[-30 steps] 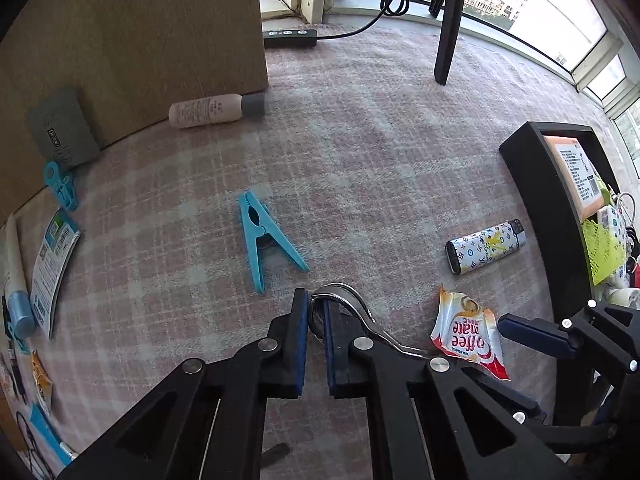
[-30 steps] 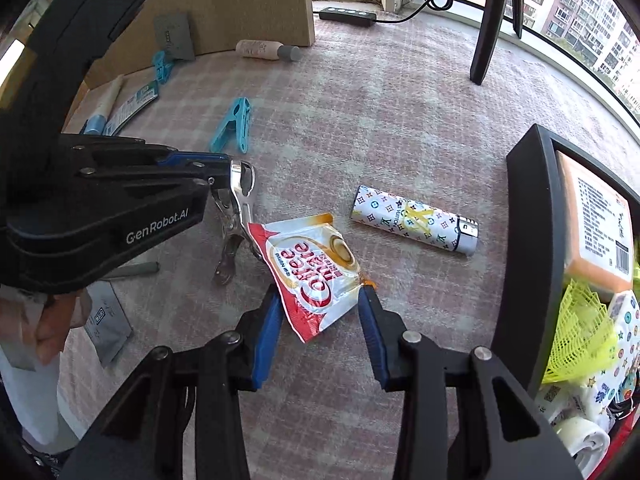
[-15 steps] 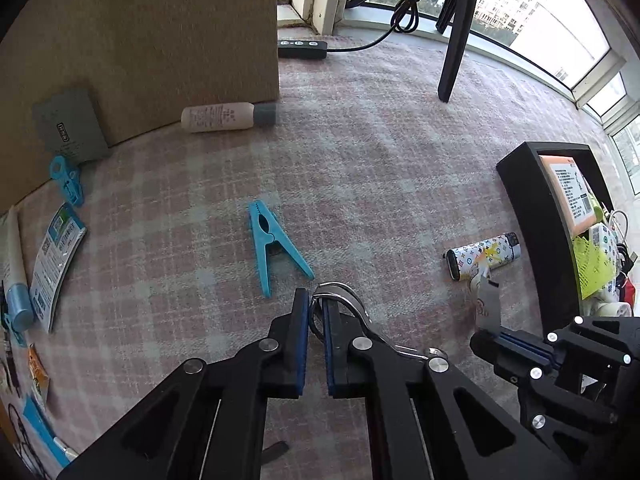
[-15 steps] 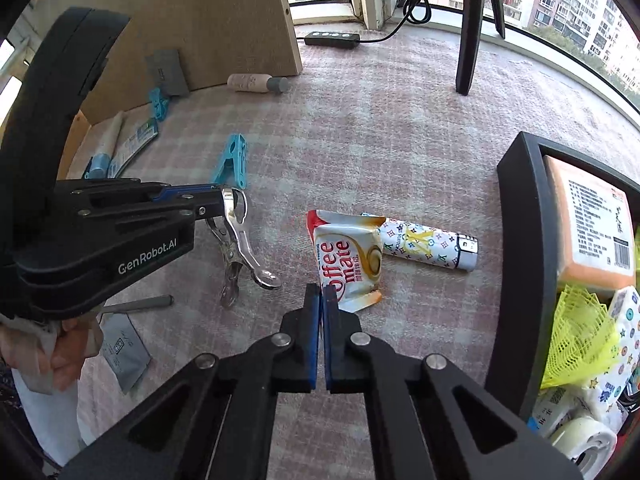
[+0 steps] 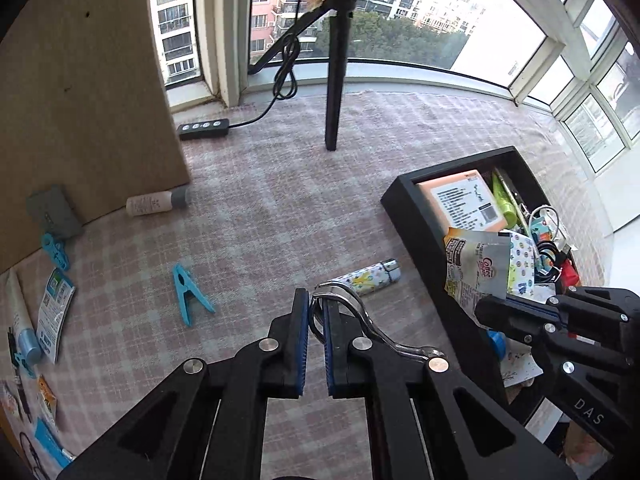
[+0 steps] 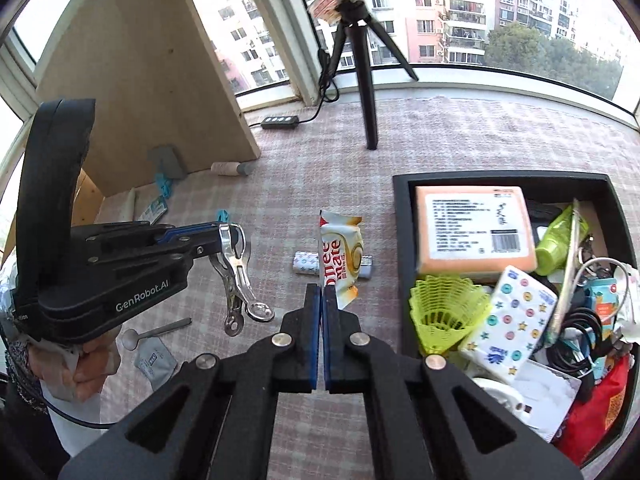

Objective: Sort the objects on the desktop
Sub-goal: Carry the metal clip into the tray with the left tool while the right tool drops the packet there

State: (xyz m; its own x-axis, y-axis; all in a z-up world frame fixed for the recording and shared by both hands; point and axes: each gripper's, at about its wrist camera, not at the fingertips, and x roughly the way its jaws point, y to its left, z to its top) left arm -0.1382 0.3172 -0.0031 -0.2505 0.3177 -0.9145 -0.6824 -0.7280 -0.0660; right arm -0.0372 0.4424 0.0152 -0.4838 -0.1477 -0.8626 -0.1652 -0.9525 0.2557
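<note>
My left gripper (image 5: 316, 304) is shut on a metal clip (image 5: 360, 320), lifted above the pink checked cloth; in the right wrist view the metal clip (image 6: 238, 280) hangs from that gripper's (image 6: 220, 236) tips. My right gripper (image 6: 321, 292) is shut on the lower corner of a Coffee Mate sachet (image 6: 340, 256), which stands upright in the air. In the left wrist view the sachet (image 5: 476, 268) hangs over the near edge of the black tray (image 5: 404, 204). A patterned lighter (image 5: 368, 280) lies on the cloth between the grippers and the tray.
The black tray (image 6: 400, 240) at right holds an orange box (image 6: 472, 228), a yellow shuttlecock (image 6: 440, 312), a tissue pack, cables. A blue clothespin (image 5: 186, 292), a small bottle (image 5: 156, 204), packets and a tube lie left. A tripod leg (image 5: 334, 80), power strip (image 5: 204, 129) and wooden board (image 5: 80, 100) stand behind.
The right gripper closed on the sachet and lifted it off the cloth toward the tray. The left gripper rose with the metal clip. Both views now look from higher up.
</note>
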